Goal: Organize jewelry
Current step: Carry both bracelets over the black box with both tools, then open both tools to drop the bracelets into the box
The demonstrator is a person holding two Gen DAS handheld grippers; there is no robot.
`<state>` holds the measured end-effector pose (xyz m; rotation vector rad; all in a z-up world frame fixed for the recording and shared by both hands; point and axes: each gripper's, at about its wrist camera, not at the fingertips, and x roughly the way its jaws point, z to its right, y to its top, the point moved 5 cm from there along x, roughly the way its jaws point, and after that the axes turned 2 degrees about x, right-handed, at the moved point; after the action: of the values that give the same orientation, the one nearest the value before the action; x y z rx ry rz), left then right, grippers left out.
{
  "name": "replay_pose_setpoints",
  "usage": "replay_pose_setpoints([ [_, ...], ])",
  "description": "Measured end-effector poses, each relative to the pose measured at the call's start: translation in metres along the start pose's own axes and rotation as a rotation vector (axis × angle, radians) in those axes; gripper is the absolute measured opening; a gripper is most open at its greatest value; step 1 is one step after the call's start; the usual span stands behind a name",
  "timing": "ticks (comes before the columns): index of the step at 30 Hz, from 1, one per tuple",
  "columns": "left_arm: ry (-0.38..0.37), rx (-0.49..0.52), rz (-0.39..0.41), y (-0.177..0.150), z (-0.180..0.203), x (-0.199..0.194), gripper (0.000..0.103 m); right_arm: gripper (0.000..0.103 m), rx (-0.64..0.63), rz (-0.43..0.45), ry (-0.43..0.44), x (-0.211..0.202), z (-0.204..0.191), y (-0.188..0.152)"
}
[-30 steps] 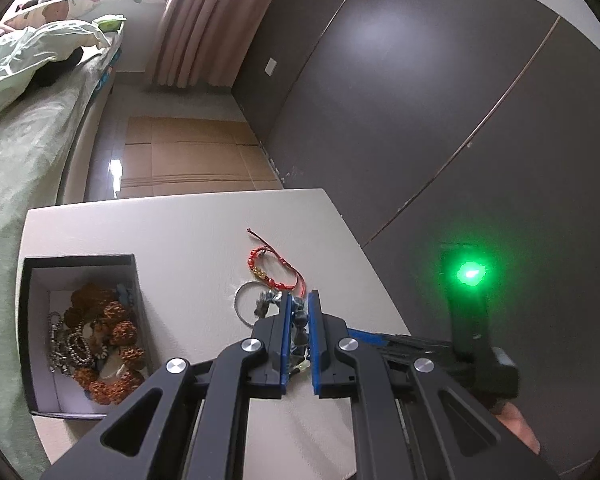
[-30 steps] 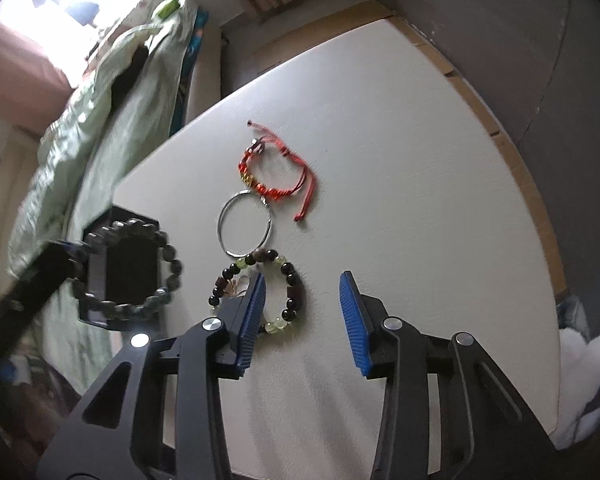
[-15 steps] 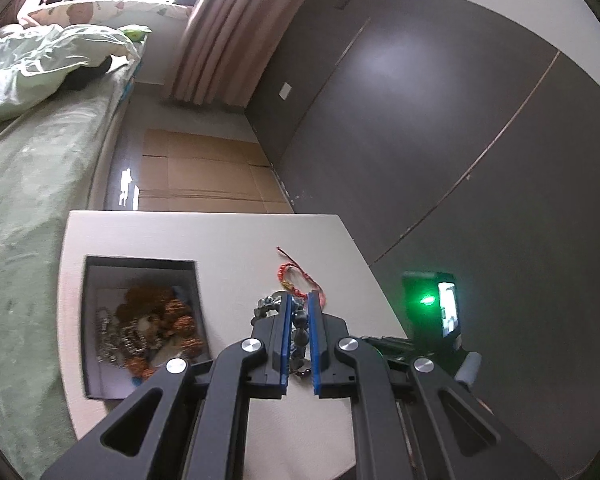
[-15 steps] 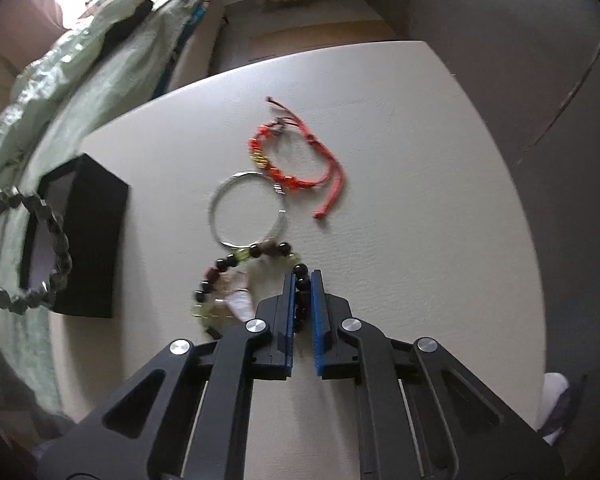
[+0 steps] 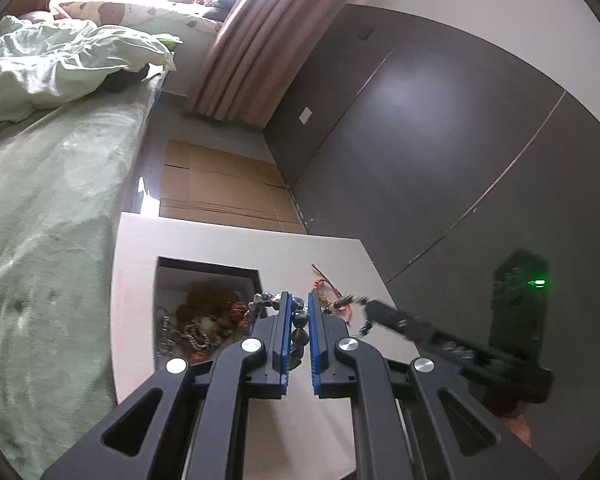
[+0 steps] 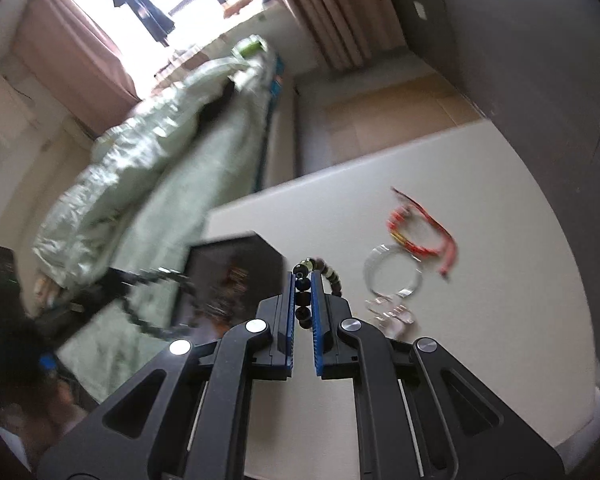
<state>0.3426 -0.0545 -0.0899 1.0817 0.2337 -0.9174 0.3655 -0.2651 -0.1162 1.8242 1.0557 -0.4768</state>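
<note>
Grey bead bracelet (image 5: 298,322) pinched in left claw (image 5: 299,312) beside box (image 5: 208,270); right claw (image 6: 303,290) pinching dark bracelet (image 6: 328,274) (blurred).

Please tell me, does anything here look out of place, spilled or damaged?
Nothing looks spilled or damaged. A red cord bracelet and a silver ring bracelet lie loose on the table, outside the black box. Each gripper, left and right, is shut on a bead bracelet.

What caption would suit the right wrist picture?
Right gripper clamps a dark beaded bracelet beside the black jewelry box; silver bangle and red cord bracelet lie on the table.
</note>
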Motion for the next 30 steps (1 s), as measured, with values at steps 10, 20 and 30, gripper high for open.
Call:
replay_pose_setpoints([
  [10, 0.085, -0.059, -0.053, 0.002, -0.042, 0.008, 0.024, 0.008, -0.026, 0.1, 0.144, -0.013, -0.047, 0.01],
  [20, 0.132, -0.094, 0.04, 0.02, -0.069, -0.03, 0.066, 0.008, -0.052, 0.047, 0.248, 0.003, -0.081, 0.004],
  [30, 0.151, -0.098, 0.07, 0.024, -0.078, -0.042, 0.091, 0.03, -0.051, -0.062, 0.265, 0.04, -0.107, -0.014],
])
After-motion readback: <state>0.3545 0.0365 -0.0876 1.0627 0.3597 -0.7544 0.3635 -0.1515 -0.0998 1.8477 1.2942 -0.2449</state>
